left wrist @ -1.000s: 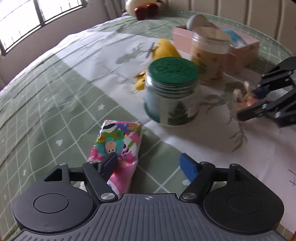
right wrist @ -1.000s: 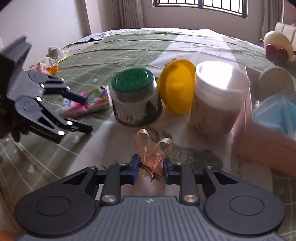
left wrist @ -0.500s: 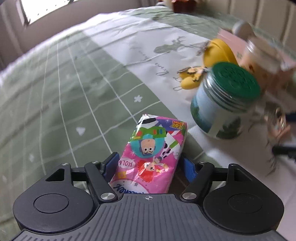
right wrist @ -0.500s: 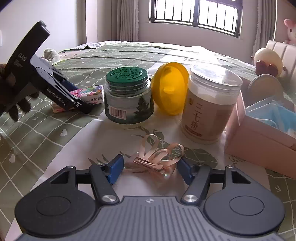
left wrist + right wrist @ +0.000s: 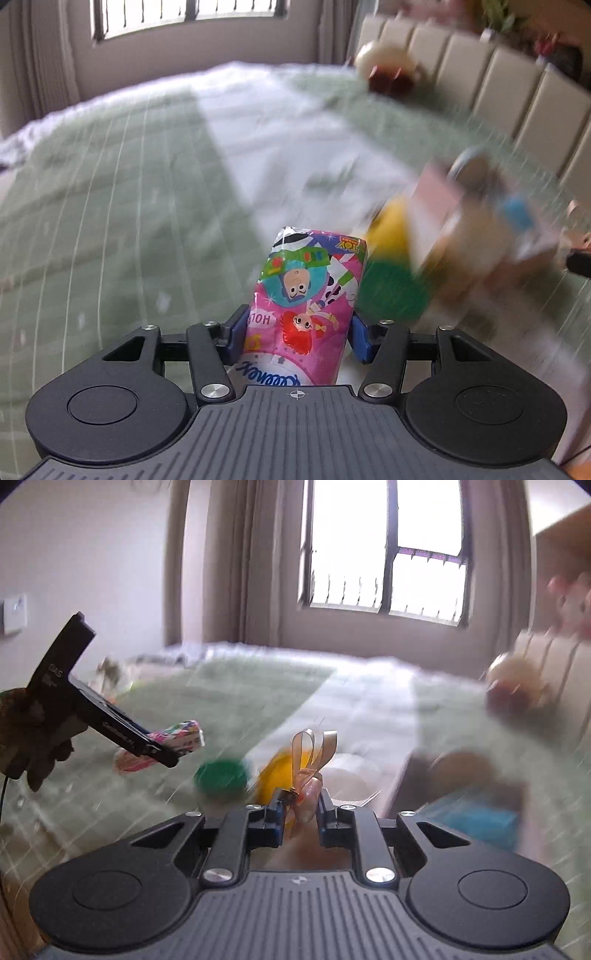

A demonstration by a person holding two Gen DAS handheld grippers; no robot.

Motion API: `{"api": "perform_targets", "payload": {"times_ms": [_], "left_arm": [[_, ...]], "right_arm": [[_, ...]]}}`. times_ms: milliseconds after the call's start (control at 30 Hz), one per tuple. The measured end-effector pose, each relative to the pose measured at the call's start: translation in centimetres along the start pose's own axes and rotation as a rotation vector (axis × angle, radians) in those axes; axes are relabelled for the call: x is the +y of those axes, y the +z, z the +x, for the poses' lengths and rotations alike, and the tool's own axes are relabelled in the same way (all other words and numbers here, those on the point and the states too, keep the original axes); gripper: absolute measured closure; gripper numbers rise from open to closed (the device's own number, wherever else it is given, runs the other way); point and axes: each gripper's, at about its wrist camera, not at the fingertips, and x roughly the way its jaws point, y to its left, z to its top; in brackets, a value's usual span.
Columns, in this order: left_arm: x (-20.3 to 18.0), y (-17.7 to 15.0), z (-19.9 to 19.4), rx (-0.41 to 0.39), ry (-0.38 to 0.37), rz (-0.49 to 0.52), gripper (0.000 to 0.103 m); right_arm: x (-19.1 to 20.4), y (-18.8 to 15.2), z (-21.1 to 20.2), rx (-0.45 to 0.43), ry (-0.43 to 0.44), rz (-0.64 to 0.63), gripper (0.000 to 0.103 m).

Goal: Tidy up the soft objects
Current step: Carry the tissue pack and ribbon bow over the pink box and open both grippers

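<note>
A pink cartoon-printed tissue pack (image 5: 314,280) sticks up between the blue pads of my left gripper (image 5: 297,334). Its jaws are closing and the pads press on the pack's sides, holding it in the air above the bed. The right wrist view shows the same left gripper (image 5: 162,755) at the left, held by a gloved hand (image 5: 29,738), with the tissue pack (image 5: 183,736) clear of the cover. My right gripper (image 5: 301,810) has its jaws closing tight on a peach ribbon bow (image 5: 312,760), whose loops stand up above the pads.
Below, on the green and white bed cover (image 5: 110,184), stand a green-lidded jar (image 5: 221,779), a yellow toy (image 5: 275,775), a clear jar (image 5: 347,782) and a pink box (image 5: 439,206). A plush toy (image 5: 388,70) lies by the padded headboard (image 5: 517,92). The background is blurred.
Both grippers closed on their things and rose off the bed: the left with the tissue pack, the right with the ribbon bow. Both views have tipped up toward the window.
</note>
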Motion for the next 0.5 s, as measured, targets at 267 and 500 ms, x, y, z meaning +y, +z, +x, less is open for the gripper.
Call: {"api": "perform_targets", "payload": {"times_ms": [267, 500], "left_arm": [[-14.1, 12.4, -0.3, -0.179, -0.216, 0.098, 0.043], [-22.8, 15.3, 14.5, 0.119, -0.309, 0.035, 0.038]], "right_arm": [[-9.2, -0.5, 0.7, -0.055, -0.13, 0.095, 0.086], [-11.8, -7.1, 5.8, 0.089, -0.088, 0.293, 0.076]]}}
